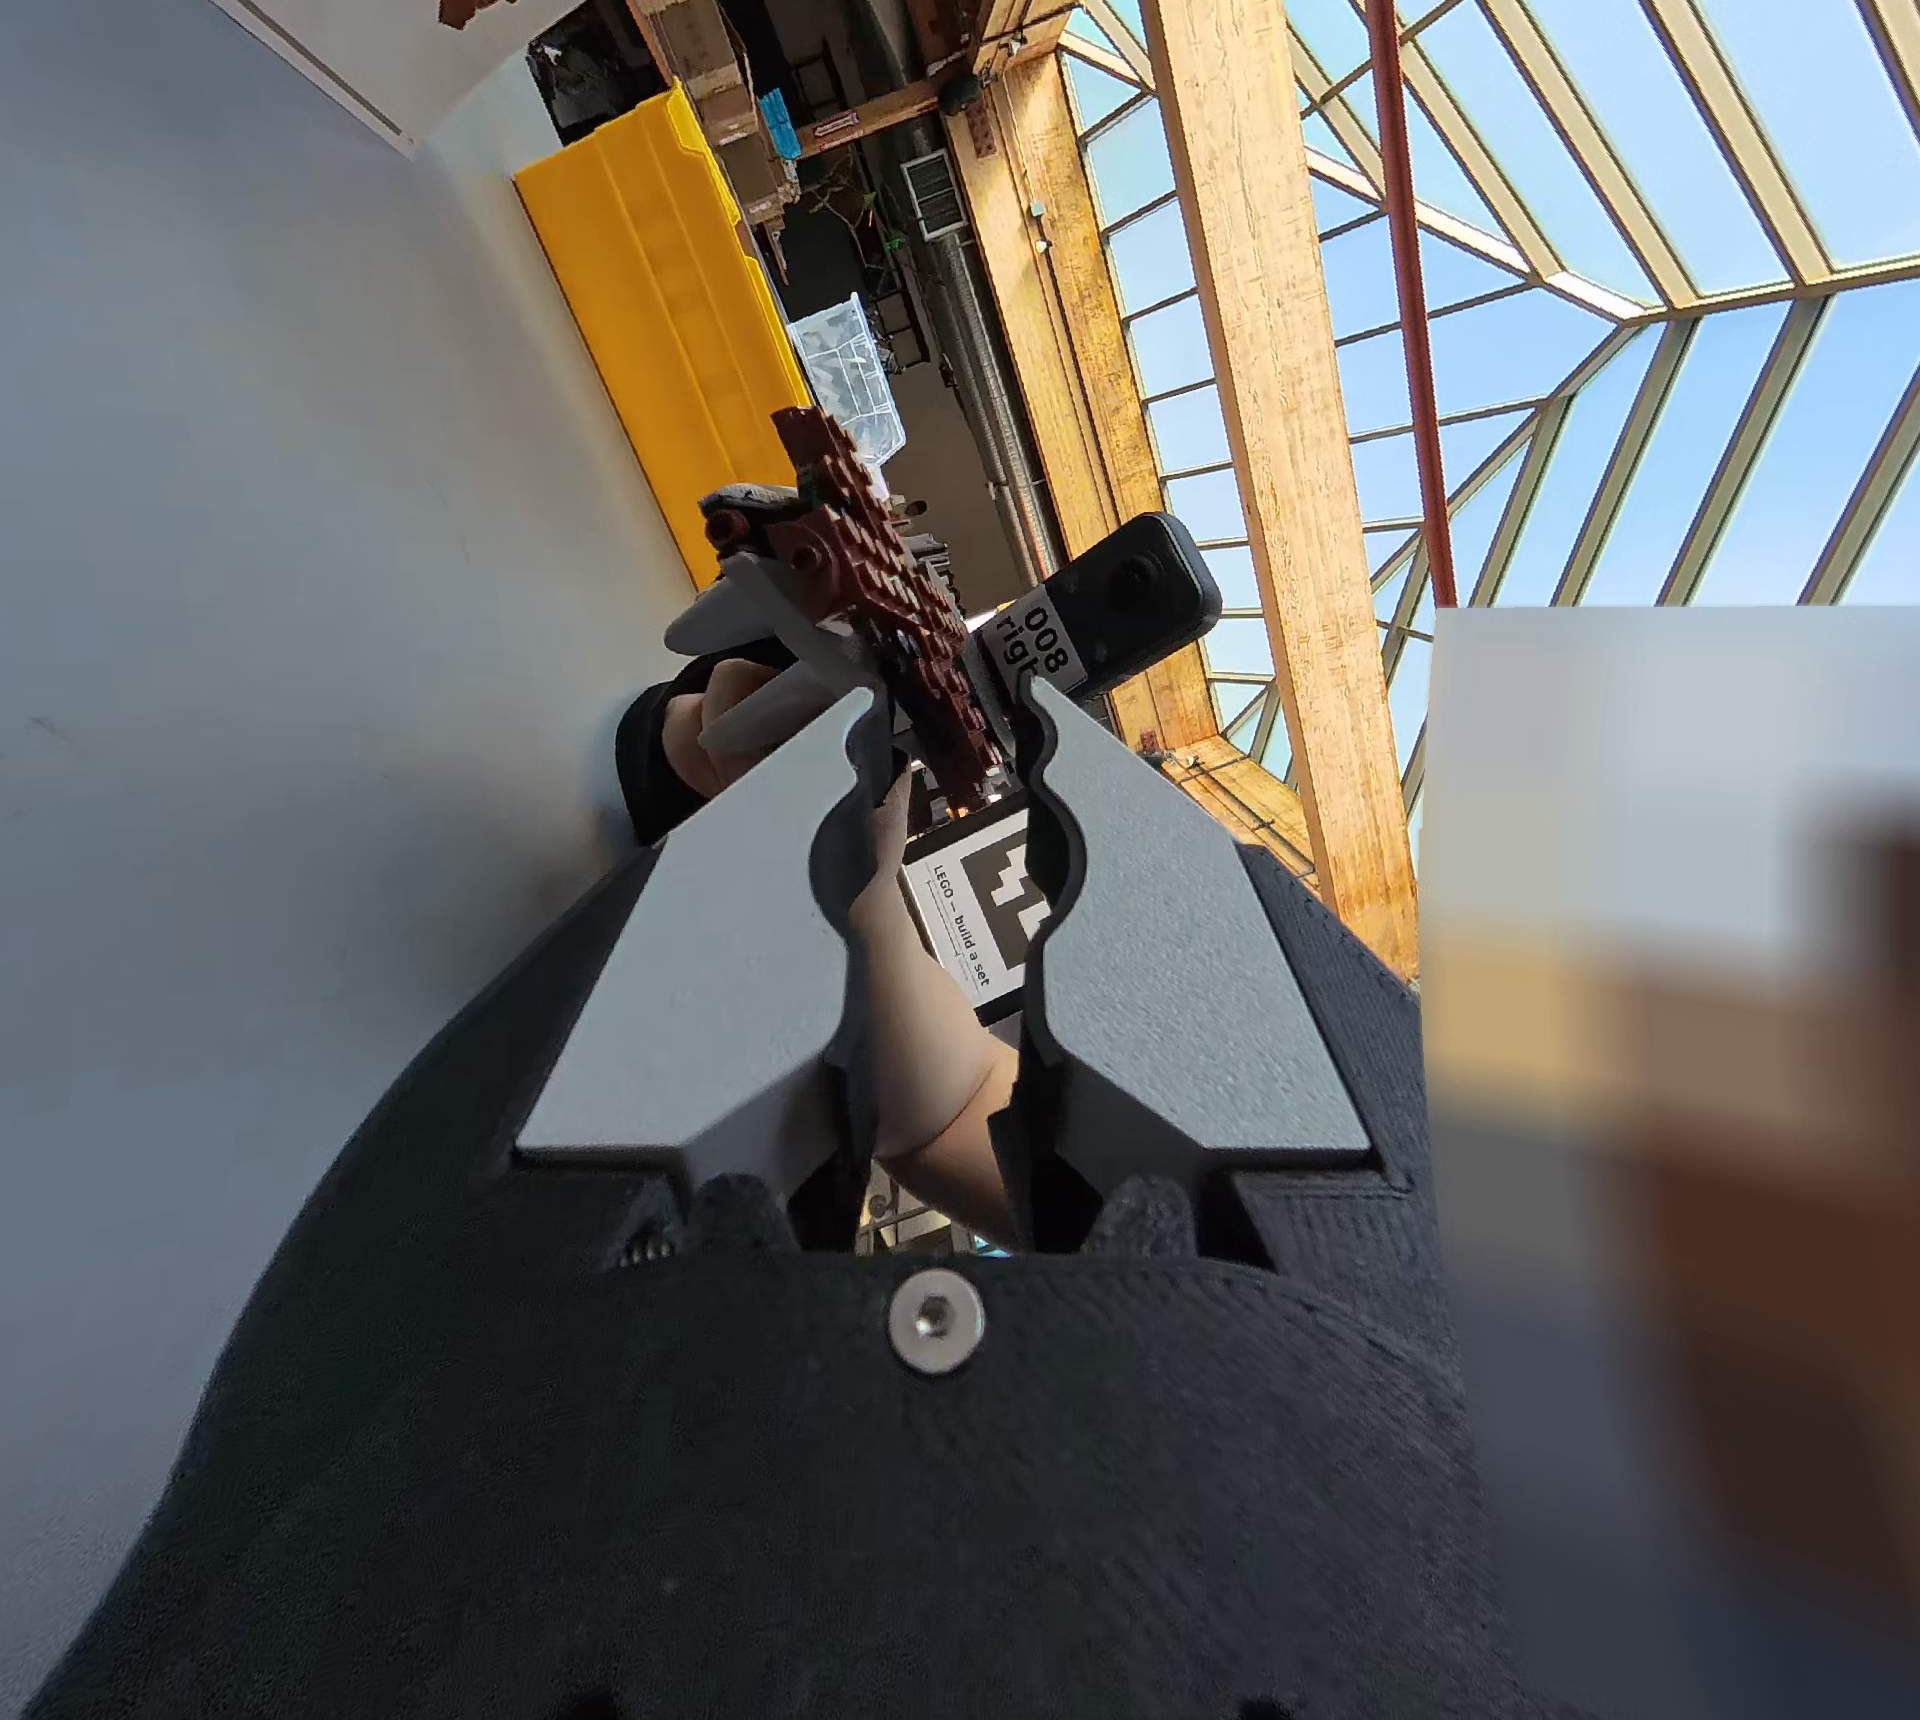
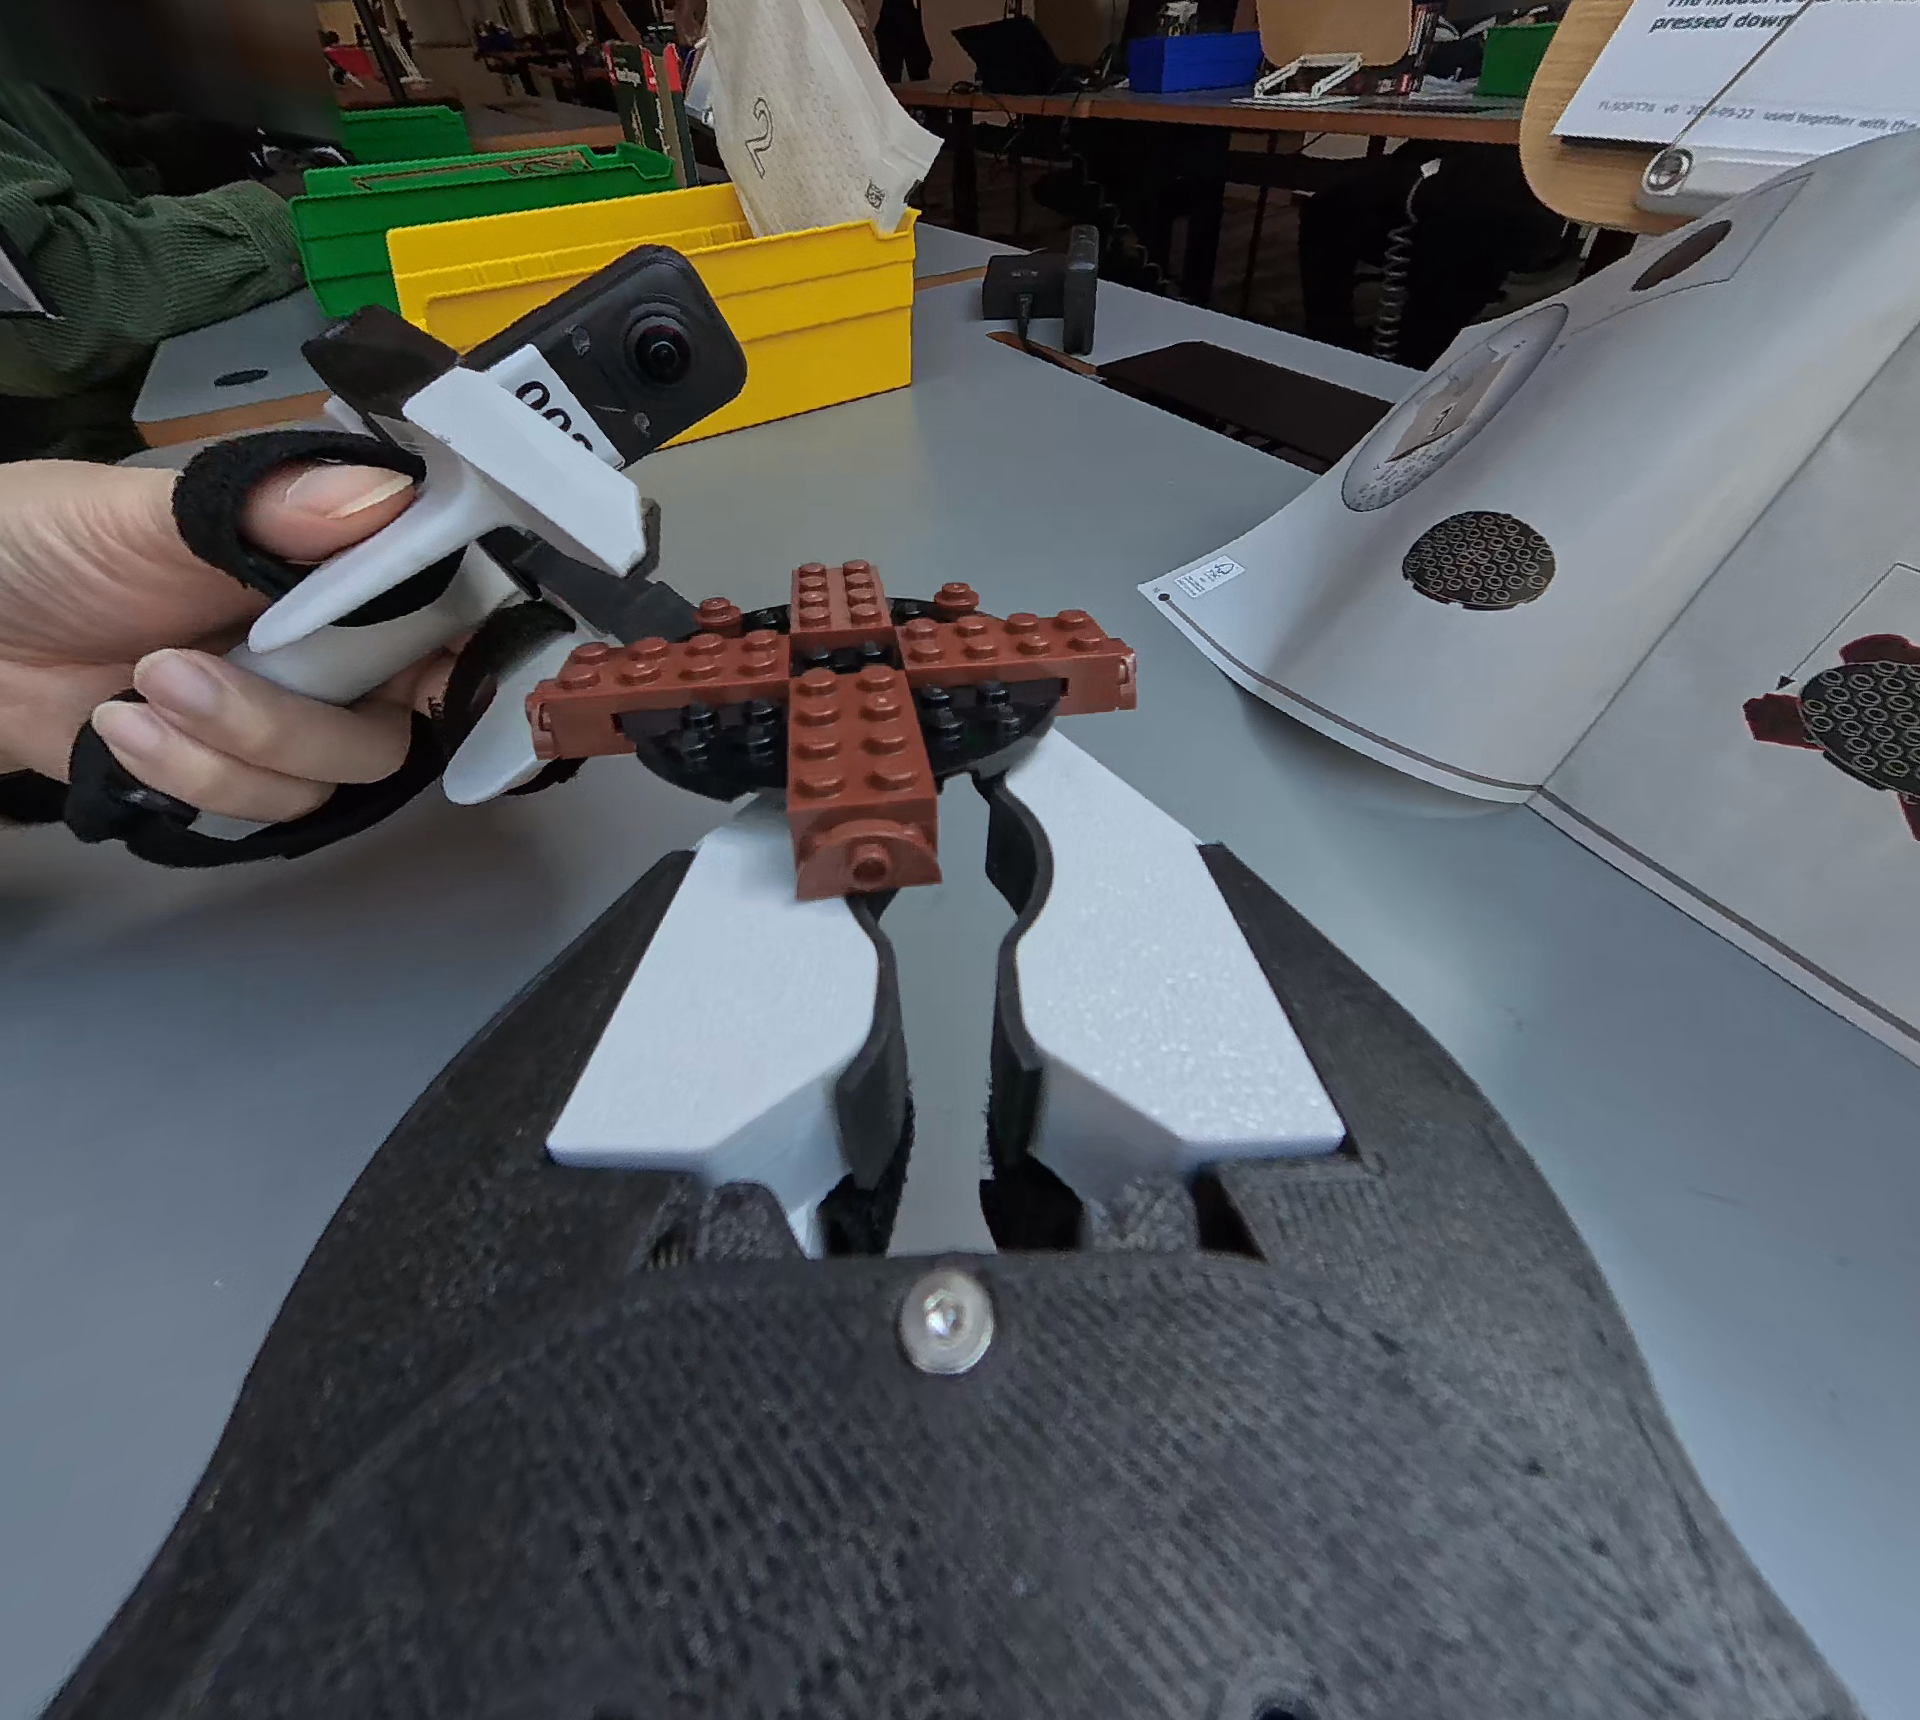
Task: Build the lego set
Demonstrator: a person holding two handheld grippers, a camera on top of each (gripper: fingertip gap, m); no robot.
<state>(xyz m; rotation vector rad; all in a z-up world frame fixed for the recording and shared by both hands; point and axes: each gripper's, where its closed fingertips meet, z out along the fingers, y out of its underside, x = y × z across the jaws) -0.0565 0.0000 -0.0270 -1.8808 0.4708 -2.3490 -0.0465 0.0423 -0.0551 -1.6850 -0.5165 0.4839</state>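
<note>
Lego model [image 2: 831, 694]: black round studded plate with four reddish-brown studded bricks on it forming a cross, glossy plastic. Held in the air above the grey matte table [image 2: 312, 995], near its middle, roughly level, studs up. One brown arm points straight back at the right wrist camera, ending in a rounded piece with a single side stud; the longer crossbar runs left-right.

Right gripper [image 2: 940, 823]: white grainy fingers with black wavy pads, black printed body. Tips are hidden under the model, so a grip there can't be confirmed; lower down the fingers stand narrowly apart.

Left gripper [image 1: 951, 714]: grey fingers, narrow gap. In the right wrist view its black pad tip touches the model's left rear rim; whether it pinches is unclear.

Only the right wrist view shows a bare hand [image 2: 135, 631] in black finger loops, a yellow ribbed bin [image 2: 727, 288] and green bin [image 2: 436, 195] toward the far edge, and a glossy open instruction booklet [image 2: 1558, 579] at the right edge.

Only the left wrist view shows the model edge-on and tilted, a timber beam [image 1: 1247, 320] and glazed roof [image 1: 1662, 112].
</note>
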